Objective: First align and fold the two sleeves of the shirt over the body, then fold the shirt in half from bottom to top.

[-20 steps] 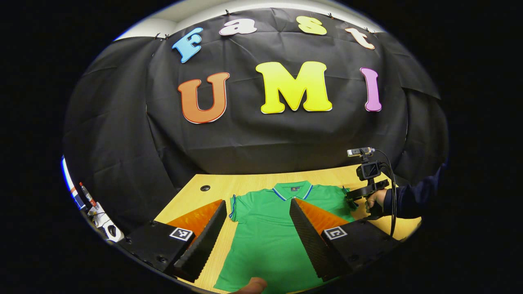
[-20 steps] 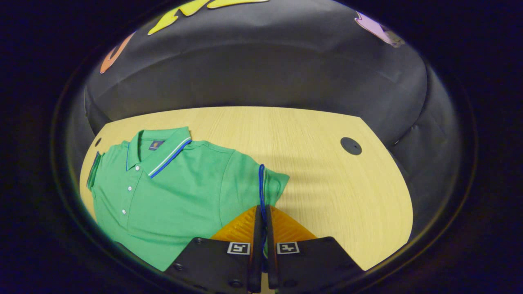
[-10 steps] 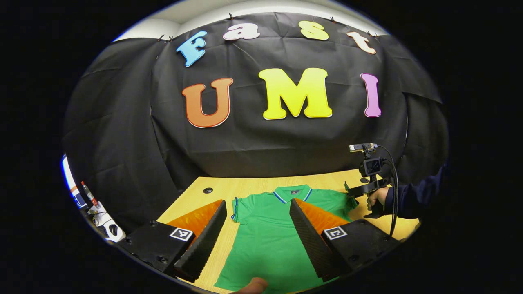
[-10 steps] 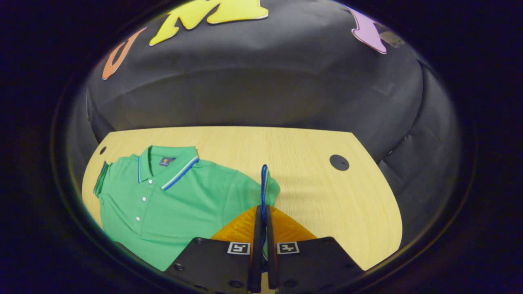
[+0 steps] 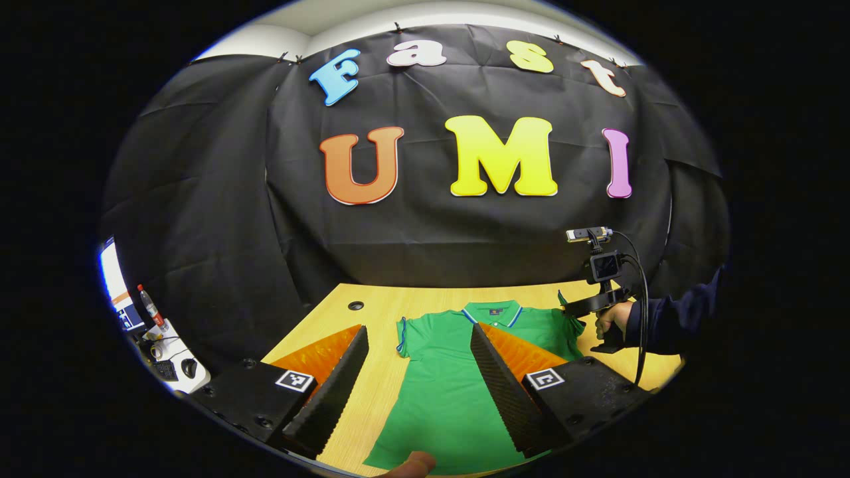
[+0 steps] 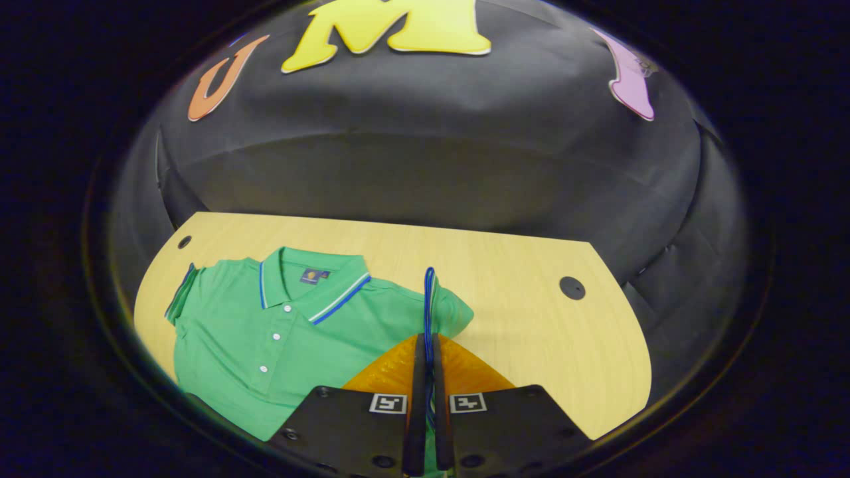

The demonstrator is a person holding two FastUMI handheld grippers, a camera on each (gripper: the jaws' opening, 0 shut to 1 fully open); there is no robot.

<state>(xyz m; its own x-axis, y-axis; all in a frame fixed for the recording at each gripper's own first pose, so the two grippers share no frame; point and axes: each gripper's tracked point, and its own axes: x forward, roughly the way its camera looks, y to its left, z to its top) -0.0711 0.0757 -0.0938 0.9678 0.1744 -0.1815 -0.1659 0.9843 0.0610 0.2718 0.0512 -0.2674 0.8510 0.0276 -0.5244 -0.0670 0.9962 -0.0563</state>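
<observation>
The right gripper (image 6: 425, 345) had lifted the sleeve (image 6: 443, 307) it pinched off the table (image 6: 518, 312) (left gripper (image 5: 420, 358) gaped empty), so next came folding it across the shirt (image 6: 265, 338).

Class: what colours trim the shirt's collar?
Blue and white stripes edge the green collar; clearest in the right gripper view.

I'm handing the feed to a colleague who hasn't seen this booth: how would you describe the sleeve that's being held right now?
On the wooden table lies a green polo shirt, collar toward the black back wall. The sleeve in question is the short one nearest the table's middle, pinched between the right gripper fingers. Its blue-trimmed cuff stands on edge, while the other sleeve lies flat.
</observation>
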